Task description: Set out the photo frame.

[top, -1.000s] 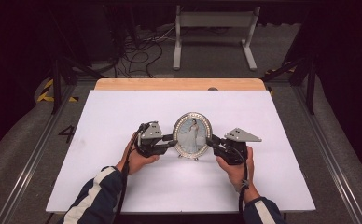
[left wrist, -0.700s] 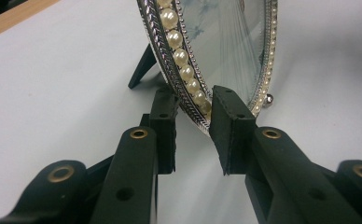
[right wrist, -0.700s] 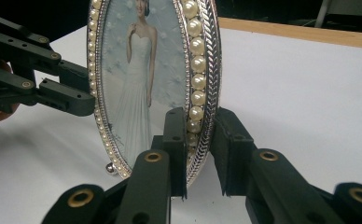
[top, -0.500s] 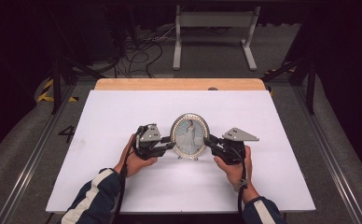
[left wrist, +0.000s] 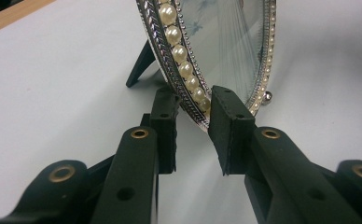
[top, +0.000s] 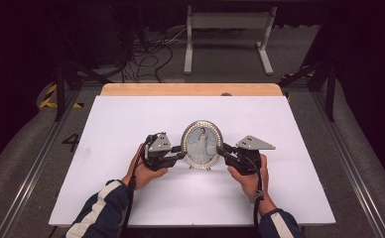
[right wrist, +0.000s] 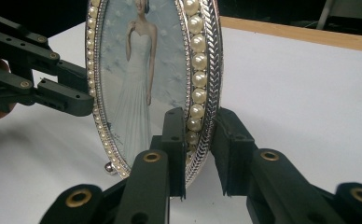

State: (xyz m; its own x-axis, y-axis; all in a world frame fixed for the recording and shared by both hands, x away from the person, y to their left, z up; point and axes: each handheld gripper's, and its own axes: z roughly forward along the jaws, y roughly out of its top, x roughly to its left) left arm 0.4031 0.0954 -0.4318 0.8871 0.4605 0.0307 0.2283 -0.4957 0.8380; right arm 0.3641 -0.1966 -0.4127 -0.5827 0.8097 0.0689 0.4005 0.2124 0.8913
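The oval picture frame [top: 201, 145] stands upright near the middle of the white desk [top: 131, 124], its rear strut [left wrist: 139, 65] and small ball feet on the surface. The left tongs [top: 180, 155] are clamped on the frame's left rim, and the right tongs [top: 220, 148] are clamped on its right rim; in each gripper view one pad lies on the pearl-studded front and the other behind the edge.

Procedure for this step, judged from the present hold:
1. Keep both grips on the metal rim, not on the glass.
2. Apply equal, moderate pressure; the pearl beading [right wrist: 198, 74] gives an uneven seat and may slip.
3. Move both hands together, at one height, so the frame does not twist.
4. Before letting go, confirm that strut and feet bear squarely on the desk.
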